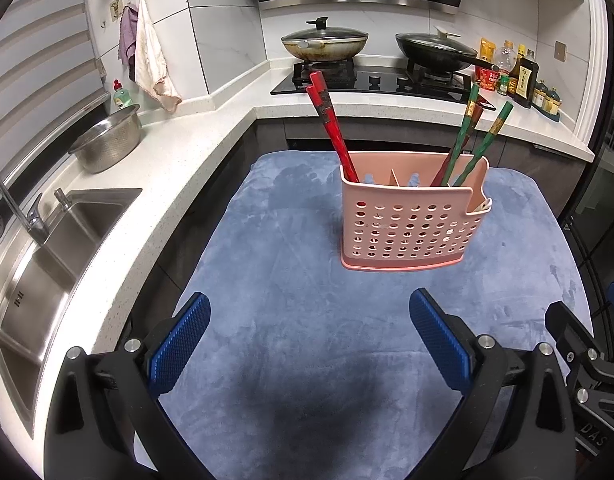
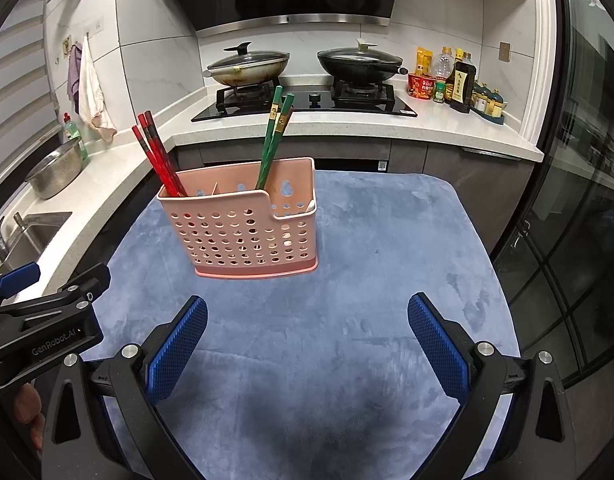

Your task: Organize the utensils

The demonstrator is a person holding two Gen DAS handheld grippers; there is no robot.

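A pink perforated utensil holder (image 1: 411,224) stands upright on a blue cloth (image 1: 299,280); it also shows in the right wrist view (image 2: 243,232). Red chopsticks (image 1: 331,128) lean in its left compartment and green chopsticks (image 1: 475,140) in its middle one; both show in the right wrist view, red (image 2: 157,156) and green (image 2: 273,136). A white utensil tip (image 1: 483,206) shows in the low right pocket. My left gripper (image 1: 307,340) is open and empty, short of the holder. My right gripper (image 2: 307,340) is open and empty too.
A sink (image 1: 39,264) and a steel colander (image 1: 107,144) sit on the white counter at left. Two lidded pans (image 2: 247,66) stand on the hob behind. Sauce bottles (image 2: 459,80) stand at back right. A glass door (image 2: 579,240) is at right.
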